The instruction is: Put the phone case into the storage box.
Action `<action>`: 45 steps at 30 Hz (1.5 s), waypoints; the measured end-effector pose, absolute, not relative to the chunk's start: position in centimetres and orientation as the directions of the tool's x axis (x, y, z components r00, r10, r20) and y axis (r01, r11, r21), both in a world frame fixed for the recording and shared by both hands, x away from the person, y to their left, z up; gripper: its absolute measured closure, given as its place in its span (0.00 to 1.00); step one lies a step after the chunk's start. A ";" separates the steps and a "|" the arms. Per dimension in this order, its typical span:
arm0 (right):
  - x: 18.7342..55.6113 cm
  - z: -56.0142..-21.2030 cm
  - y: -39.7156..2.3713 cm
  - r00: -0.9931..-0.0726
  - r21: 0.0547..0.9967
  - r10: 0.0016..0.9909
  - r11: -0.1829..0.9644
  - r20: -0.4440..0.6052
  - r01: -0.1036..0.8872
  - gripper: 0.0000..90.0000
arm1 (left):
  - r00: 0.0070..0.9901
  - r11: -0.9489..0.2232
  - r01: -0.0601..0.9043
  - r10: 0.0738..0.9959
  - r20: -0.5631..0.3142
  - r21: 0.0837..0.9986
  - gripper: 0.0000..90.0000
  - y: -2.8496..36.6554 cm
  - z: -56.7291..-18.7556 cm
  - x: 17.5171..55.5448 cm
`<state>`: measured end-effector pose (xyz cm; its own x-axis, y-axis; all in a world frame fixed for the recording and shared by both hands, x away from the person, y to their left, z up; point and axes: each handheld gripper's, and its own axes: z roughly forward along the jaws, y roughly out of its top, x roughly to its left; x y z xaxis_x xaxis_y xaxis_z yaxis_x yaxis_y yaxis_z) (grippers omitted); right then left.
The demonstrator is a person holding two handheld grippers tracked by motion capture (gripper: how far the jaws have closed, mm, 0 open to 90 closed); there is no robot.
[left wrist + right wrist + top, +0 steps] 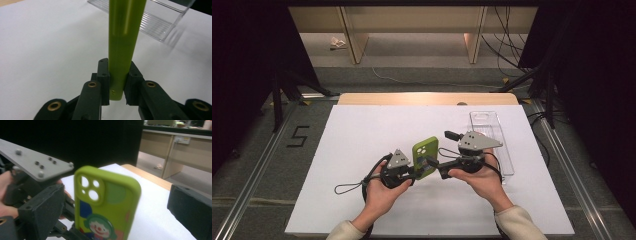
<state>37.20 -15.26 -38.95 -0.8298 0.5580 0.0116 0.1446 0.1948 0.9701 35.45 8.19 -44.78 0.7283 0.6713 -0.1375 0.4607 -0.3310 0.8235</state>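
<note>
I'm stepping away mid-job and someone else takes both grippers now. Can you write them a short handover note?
Left gripper: shut on the green phone case, gripping its lower edge and holding it upright above the white table.
Right gripper: open, pads off the case, which stands between its jaws.
Clear plastic box: on the table at right.
Done: case lifted off the table.
Left: probably put the case in the box.

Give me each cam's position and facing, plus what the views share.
High view: above the person's side, looking forward and down on the white table; both forearms, left gripper, right gripper.
Left gripper view: along its own jaws, shut on the green phone case edge-on; clear plastic tray beyond.
Right gripper view: between its open jaws at the case's camera-hole back, the left gripper behind.
Shared: the case in all three; the tray in the high and left gripper views.
</note>
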 end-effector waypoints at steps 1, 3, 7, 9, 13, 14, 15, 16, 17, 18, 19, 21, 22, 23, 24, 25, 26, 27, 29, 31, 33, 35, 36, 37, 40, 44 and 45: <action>37.2 -39.1 -15.2 -0.823 0.971 0.568 0.189 0.014 0.146 0.02 | 0.723 -0.326 0.463 0.677 -0.138 0.824 0.86 8.2 -44.8 35.5; 37.2 -39.3 -15.1 -0.812 0.972 0.583 0.184 0.014 0.148 0.02 | 0.711 -0.318 0.470 0.689 -0.140 0.824 0.86 8.3 -44.8 35.5; 37.2 -39.7 -14.8 -0.797 0.973 0.603 0.177 0.011 0.147 0.02 | 0.688 -0.302 0.489 0.710 -0.149 0.818 0.86 8.5 -44.9 35.6; 37.1 -39.8 -14.7 -0.790 0.974 0.613 0.171 0.010 0.146 0.02 | 0.678 -0.292 0.495 0.718 -0.154 0.818 0.86 8.6 -44.9 35.6; 37.1 -40.0 -14.6 -0.780 0.976 0.625 0.164 0.012 0.146 0.02 | 0.670 -0.286 0.501 0.725 -0.157 0.817 0.86 8.6 -44.9 35.7; 37.1 -40.0 -14.5 -0.779 0.976 0.627 0.163 0.014 0.148 0.02 | 0.670 -0.288 0.502 0.725 -0.157 0.816 0.86 8.6 -44.9 35.6; 37.0 -40.1 -14.4 -0.779 0.976 0.627 0.157 0.018 0.149 0.02 | 0.670 -0.288 0.502 0.726 -0.156 0.816 0.86 8.5 -44.9 35.6; 37.0 -40.1 -14.4 -0.778 0.976 0.628 0.155 0.019 0.150 0.02 | 0.670 -0.288 0.503 0.726 -0.156 0.815 0.86 8.5 -44.9 35.6; 37.0 -40.2 -14.3 -0.776 0.977 0.630 0.154 0.018 0.148 0.02 | 0.670 -0.288 0.502 0.726 -0.156 0.815 0.86 8.5 -44.9 35.6; 36.9 -40.2 -14.2 -0.776 0.977 0.631 0.156 0.016 0.147 0.01 | 0.671 -0.290 0.501 0.725 -0.154 0.815 0.86 8.4 -44.9 35.6; 36.9 -40.2 -14.1 -0.775 0.977 0.632 0.156 0.016 0.148 0.01 | 0.671 -0.291 0.502 0.726 -0.154 0.815 0.86 8.4 -44.9 35.6; 36.8 -40.3 -14.0 -0.775 0.977 0.632 0.157 0.015 0.147 0.01 | 0.670 -0.291 0.503 0.726 -0.155 0.814 0.86 8.4 -44.9 35.6; 36.8 -40.3 -13.9 -0.773 0.977 0.634 0.156 0.014 0.146 0.01 | 0.670 -0.289 0.504 0.726 -0.156 0.814 0.86 8.3 -44.9 35.6; 36.8 -40.3 -13.9 -0.772 0.977 0.635 0.155 0.015 0.146 0.01 | 0.668 -0.287 0.504 0.727 -0.157 0.815 0.86 8.3 -44.9 35.6; 36.8 -40.3 -13.9 -0.770 0.978 0.638 0.155 0.012 0.143 0.00 | 0.668 -0.287 0.504 0.728 -0.157 0.815 0.86 8.3 -44.9 35.6; 36.7 -40.3 -13.8 -0.768 0.978 0.640 0.154 0.010 0.141 0.00 | 0.669 -0.289 0.503 0.726 -0.156 0.814 0.86 8.3 -44.9 35.6; 36.7 -40.3 -13.8 -0.767 0.978 0.642 0.153 0.010 0.142 0.00 | 0.669 -0.289 0.502 0.727 -0.154 0.815 0.86 8.2 -44.9 35.6; 36.6 -40.3 -13.6 -0.760 0.980 0.649 0.149 0.004 0.133 0.00 | 0.670 -0.290 0.503 0.726 -0.155 0.814 0.86 8.2 -44.9 35.6; 36.5 -40.3 -13.5 -0.754 0.981 0.657 0.146 0.001 0.129 0.00 | 0.671 -0.292 0.503 0.726 -0.154 0.813 0.86 8.2 -44.9 35.6; 36.5 -40.5 -13.2 -0.755 0.980 0.656 0.149 0.000 0.129 0.00 | 0.669 -0.290 0.503 0.727 -0.155 0.814 0.86 8.2 -44.9 35.6; 36.4 -40.6 -13.0 -0.751 0.980 0.660 0.150 0.001 0.133 0.00 | 0.667 -0.288 0.504 0.729 -0.155 0.814 0.86 8.1 -44.9 35.6; 36.4 -40.7 -12.9 -0.749 0.979 0.663 0.153 0.001 0.136 0.00 | 0.667 -0.287 0.505 0.729 -0.156 0.814 0.86 8.2 -44.9 35.6; 36.4 -40.7 -12.9 -0.749 0.979 0.662 0.153 0.001 0.136 0.00 | 0.666 -0.288 0.505 0.730 -0.155 0.813 0.86 8.1 -44.9 35.6; 36.4 -40.8 -12.8 -0.748 0.978 0.664 0.153 0.002 0.138 0.00 | 0.665 -0.287 0.506 0.731 -0.156 0.813 0.86 8.1 -44.9 35.6; 36.4 -40.9 -12.6 -0.747 0.978 0.664 0.154 0.004 0.142 0.00 | 0.666 -0.289 0.506 0.730 -0.154 0.813 0.86 7.9 -44.9 35.6; 36.4 -41.1 -12.4 -0.746 0.977 0.666 0.150 0.011 0.148 0.00 | 0.669 -0.293 0.507 0.727 -0.156 0.810 0.86 7.6 -45.0 35.5; 36.5 -41.1 -12.3 -0.743 0.978 0.670 0.148 0.012 0.149 0.00 | 0.670 -0.294 0.507 0.726 -0.156 0.810 0.86 7.6 -45.0 35.5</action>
